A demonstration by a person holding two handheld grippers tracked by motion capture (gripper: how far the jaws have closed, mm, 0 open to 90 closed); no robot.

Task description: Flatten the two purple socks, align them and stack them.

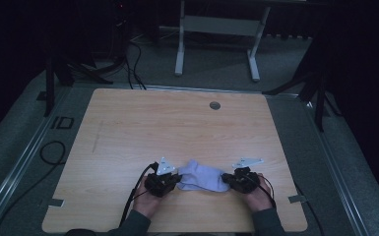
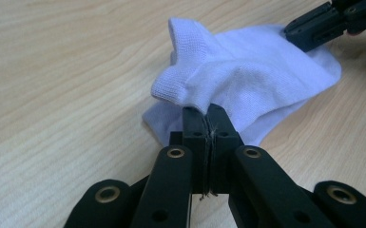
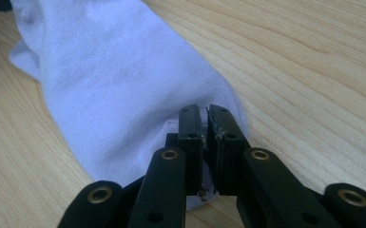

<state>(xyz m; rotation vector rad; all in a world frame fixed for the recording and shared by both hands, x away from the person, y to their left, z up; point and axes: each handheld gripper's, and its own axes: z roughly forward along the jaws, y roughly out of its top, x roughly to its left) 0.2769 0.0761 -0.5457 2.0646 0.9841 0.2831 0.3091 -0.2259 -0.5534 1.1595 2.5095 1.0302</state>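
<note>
1. Sock [image 1: 203, 176]: pale lavender-white knit; lies on table [image 1: 177, 123] near the person's edge, between the two grippers; long axis runs gripper to gripper, i.e. left-right across the table; cuff end rumpled and lifted on the left gripper's side, the other end flatter.
2. Left gripper [image 2: 204, 114]: at the sock's left end; jaws clenched on a fold of sock fabric, pressed together w/ cloth between the tips (left gripper view); sock extends straight ahead of the jaws, away toward the other gripper.
3. Right gripper [image 3: 204, 114]: at the sock's right end; jaws nearly together, thin gap; tips sit at the sock's edge and look to be nipping it, but cloth between the pads not clearly seen, so grasp is probable, not certain; sock extends ahead and to the left of the jaws in right gripper view.
4. Hands: one behind each gripper, on the person's side of the sock; sleeves at the table edge.
5. Key relation (judgement): each gripper is at its own end, roughly equal in reach; sock axis is in line w/ both jaw pairs, so pulling apart would stretch it flat, lifting together would raise it level.
6. Grommet [image 1: 215, 105]: small round, far beyond the sock, near the table's far edge; no bearing.
7. Risk (judgement): right-side nip looks shallow; may slip under tension.
</note>
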